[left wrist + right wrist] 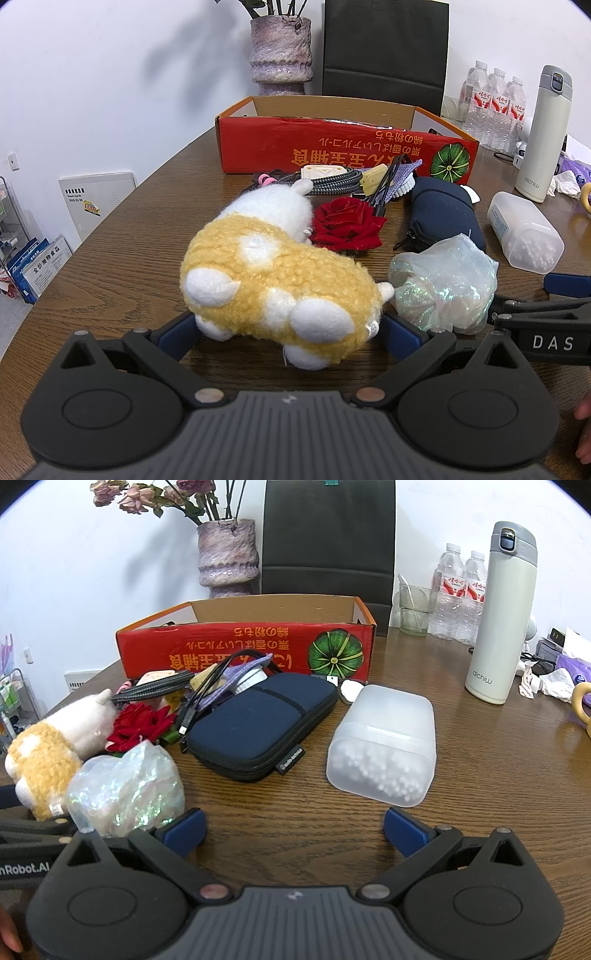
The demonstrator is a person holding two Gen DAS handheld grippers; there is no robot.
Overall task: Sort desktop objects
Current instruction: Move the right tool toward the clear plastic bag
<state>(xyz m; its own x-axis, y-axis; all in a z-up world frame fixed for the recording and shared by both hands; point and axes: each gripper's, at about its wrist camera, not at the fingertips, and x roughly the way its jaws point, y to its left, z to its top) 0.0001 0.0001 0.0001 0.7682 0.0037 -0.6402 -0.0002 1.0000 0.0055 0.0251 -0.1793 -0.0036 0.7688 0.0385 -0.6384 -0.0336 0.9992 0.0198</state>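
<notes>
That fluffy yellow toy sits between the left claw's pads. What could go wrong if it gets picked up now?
The plush toy leans against the red rose, so lifting might drag the flower along. The shiny wrapped bundle touches its other side and could roll. The left gripper holds only the toy's near end, so it may sag or slip.

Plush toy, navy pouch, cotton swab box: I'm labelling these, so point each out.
plush toy (pixel 258 273), left wrist view, yellow back.
navy pouch (pixel 258 723), right wrist view, top panel.
cotton swab box (pixel 384 746), right wrist view, frosted lid.
</notes>
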